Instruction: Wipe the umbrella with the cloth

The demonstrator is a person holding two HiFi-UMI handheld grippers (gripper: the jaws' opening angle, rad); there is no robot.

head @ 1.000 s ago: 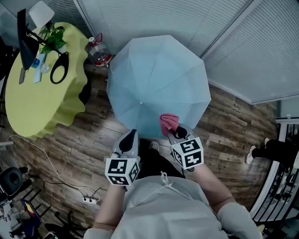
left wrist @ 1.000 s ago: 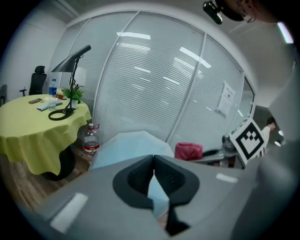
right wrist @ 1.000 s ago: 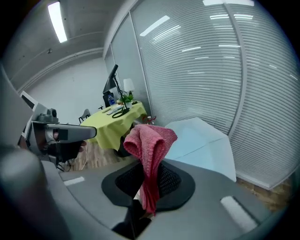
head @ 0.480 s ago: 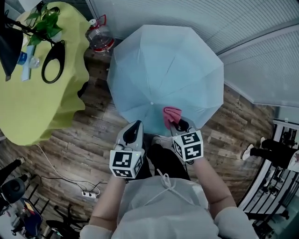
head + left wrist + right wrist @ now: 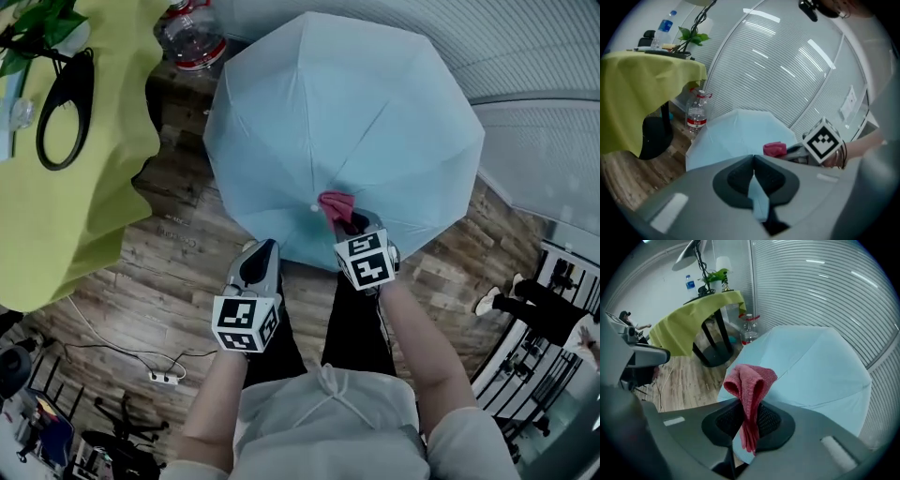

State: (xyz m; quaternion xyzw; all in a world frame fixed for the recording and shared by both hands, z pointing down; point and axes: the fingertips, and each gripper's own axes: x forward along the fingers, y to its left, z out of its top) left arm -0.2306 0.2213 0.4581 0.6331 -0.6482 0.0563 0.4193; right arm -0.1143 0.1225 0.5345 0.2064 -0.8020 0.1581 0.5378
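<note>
- Since a second ago, the right hand-held gripper (image 5: 352,225) has carried the pink cloth (image 5: 336,204) up the pale blue umbrella (image 5: 347,112), from near the rim to just beside the crown tip.
- Open and resting canopy-up on the wooden floor (image 5: 187,253), the umbrella sits between a yellow-draped tabletop (image 5: 56,216) and the blinds, with a water bottle (image 5: 187,36) by its far edge.
- Seen along its own jaws, the right hand-held gripper (image 5: 747,420) is clamped on the cloth (image 5: 750,383), a folded wad standing clear above the jaws.
- At the near rim, the left hand-held gripper (image 5: 263,258) is pinched on a strip of the canopy's edge, which appears to steady the umbrella (image 5: 740,131) for the stroke.
- The wipe looks to be under way, and only the near panel seems to have been reached.
- Done well, each stroke would press the wad's broad fold flat on the fabric and run along a panel from crown to rim.
- Pressure should stay light, because the taut canopy is likely to give or tip if pushed hard.
- A firm hold on the rim would keep the umbrella from rolling, and turning it there could bring the far panels into reach.
</note>
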